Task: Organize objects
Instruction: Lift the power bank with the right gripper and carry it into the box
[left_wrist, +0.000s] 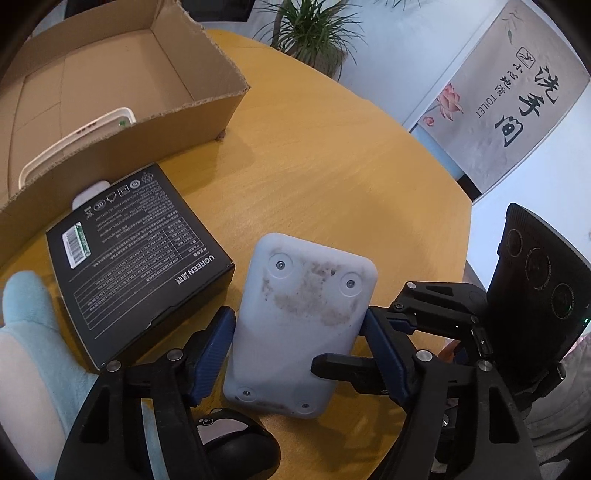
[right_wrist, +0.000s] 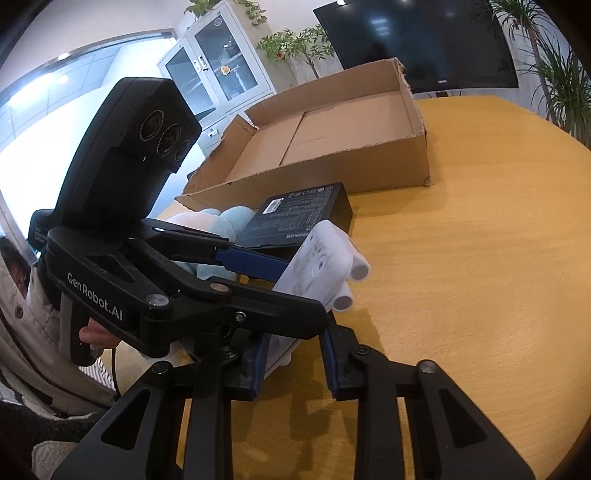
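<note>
- Far left: a pale blue plush toy (left_wrist: 26, 314) sits right under the left claw's arm. If the arm swings toward the box, it could drag the plush along.
- The cardboard box (left_wrist: 184, 122) is open at the back left with one white gadget (left_wrist: 77, 147) already inside. My guess is that's where everything's headed.
- A black retail box (left_wrist: 140, 258) lies flat on the table (left_wrist: 332, 166), between the cardboard box and the claws. Go low and you'll probably clip it, so lift first.
- The task's thing, a grubby white device (left_wrist: 303, 325), is tilted up off the table with its screw side facing the camera. The left gripper (left_wrist: 297, 317) has a blue pad against each long edge, so it's clamped at medium width. The casing looks smooth and the grip is only on the edges, so it could pivot or slide out.
- The right gripper (right_wrist: 293, 354) is narrow, with the device's lower corner between its pads. I can see table between that corner and one pad, so it doesn't look clamped.
- The claws are crowded together, so fingers could knock and twist the device loose.
</note>
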